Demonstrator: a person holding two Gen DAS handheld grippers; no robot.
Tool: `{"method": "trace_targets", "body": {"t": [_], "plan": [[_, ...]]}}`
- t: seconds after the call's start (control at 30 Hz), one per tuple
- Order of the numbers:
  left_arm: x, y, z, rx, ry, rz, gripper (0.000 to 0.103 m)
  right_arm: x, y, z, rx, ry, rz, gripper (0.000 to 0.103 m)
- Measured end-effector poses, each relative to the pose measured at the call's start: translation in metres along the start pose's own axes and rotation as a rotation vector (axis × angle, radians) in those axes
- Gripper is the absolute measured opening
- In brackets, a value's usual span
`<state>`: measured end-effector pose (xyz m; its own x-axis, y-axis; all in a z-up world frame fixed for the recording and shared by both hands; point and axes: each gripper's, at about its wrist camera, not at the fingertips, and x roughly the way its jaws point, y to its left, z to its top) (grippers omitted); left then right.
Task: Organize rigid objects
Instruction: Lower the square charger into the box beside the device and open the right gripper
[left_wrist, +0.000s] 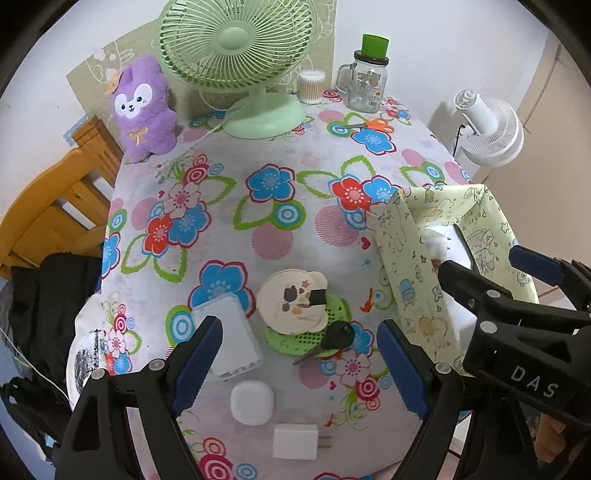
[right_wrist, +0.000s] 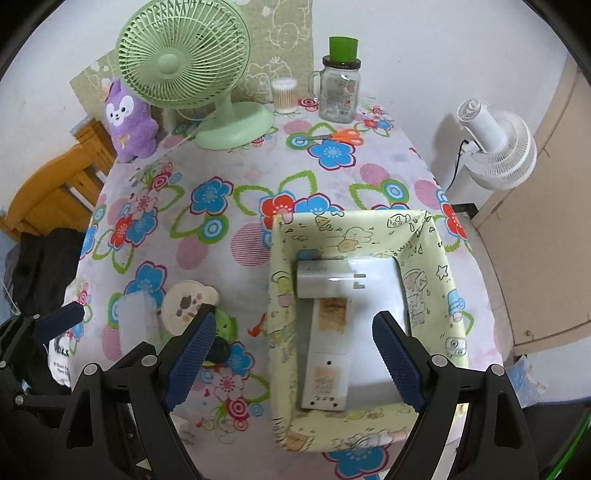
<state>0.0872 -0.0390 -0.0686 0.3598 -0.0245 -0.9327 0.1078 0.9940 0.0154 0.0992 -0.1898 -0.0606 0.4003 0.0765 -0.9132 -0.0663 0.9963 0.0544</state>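
Observation:
My left gripper (left_wrist: 299, 356) is open and empty above the near table. Below it lie a white power bank (left_wrist: 231, 338), a round cream mirror (left_wrist: 293, 302) on a green perforated disc (left_wrist: 332, 312), a black key (left_wrist: 330, 339), a white round case (left_wrist: 252, 402) and a white charger plug (left_wrist: 297, 441). My right gripper (right_wrist: 293, 363) is open and empty over the yellow cartoon-print fabric box (right_wrist: 439, 254). Inside the box lie a white charger (right_wrist: 325, 282) and a long white power strip (right_wrist: 327, 365). The right gripper also shows in the left wrist view (left_wrist: 476, 264).
At the table's far edge stand a green desk fan (left_wrist: 240, 62), a purple plush (left_wrist: 142, 110), a cotton swab jar (left_wrist: 311, 86), a glass mug jar with green lid (left_wrist: 365, 85) and orange scissors (left_wrist: 369, 125). A white fan (left_wrist: 491, 129) stands right, a wooden chair (left_wrist: 55, 206) left.

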Motion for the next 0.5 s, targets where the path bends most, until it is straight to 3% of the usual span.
{"method": "trace_targets", "body": {"t": [0.5], "plan": [[-0.018, 0.025, -0.022, 0.071, -0.038, -0.021, 0.087, -0.025, 0.032, -0.026, 0.05, -0.046, -0.055, 0.089]]}}
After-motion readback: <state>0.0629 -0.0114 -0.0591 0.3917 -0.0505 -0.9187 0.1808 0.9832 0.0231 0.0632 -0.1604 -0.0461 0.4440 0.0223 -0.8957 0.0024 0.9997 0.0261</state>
